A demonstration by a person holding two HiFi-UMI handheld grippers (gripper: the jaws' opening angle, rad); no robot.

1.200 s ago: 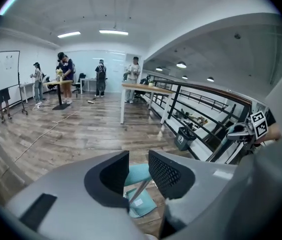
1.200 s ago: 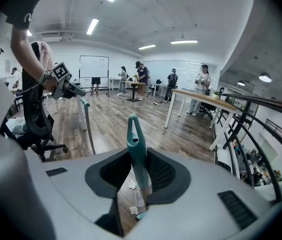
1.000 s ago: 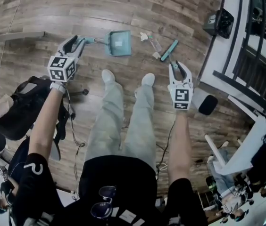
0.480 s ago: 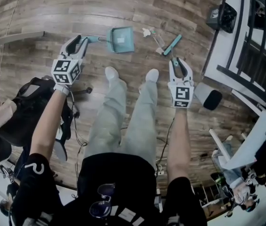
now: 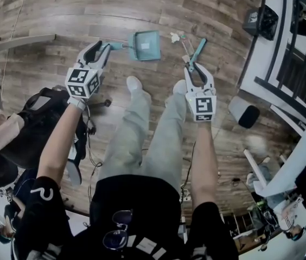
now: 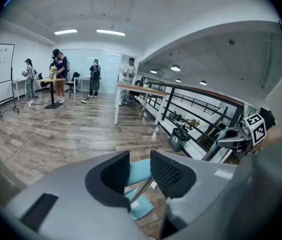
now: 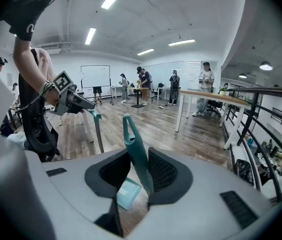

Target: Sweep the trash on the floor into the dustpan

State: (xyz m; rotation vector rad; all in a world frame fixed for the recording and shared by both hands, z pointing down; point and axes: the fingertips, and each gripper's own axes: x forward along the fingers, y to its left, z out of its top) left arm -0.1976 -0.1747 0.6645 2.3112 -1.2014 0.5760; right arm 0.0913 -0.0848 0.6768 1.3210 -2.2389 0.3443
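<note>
A teal dustpan rests on the wood floor ahead of the person's feet. Its long handle runs left into my left gripper, which is shut on it. In the left gripper view the teal grip sits between the jaws of the left gripper, and the pan lies below. A small pile of pale trash lies just right of the pan. My right gripper is shut on the teal brush. In the right gripper view its handle stands up between the jaws of that gripper.
A black bin and a dark railing stand at the right. A black bag lies at the left, and a black round object at the right of the legs. Several people stand far off near tables.
My right gripper has moved up and left onto the brush handle and shut on it. The left gripper with the dustpan handle has shifted slightly right.
</note>
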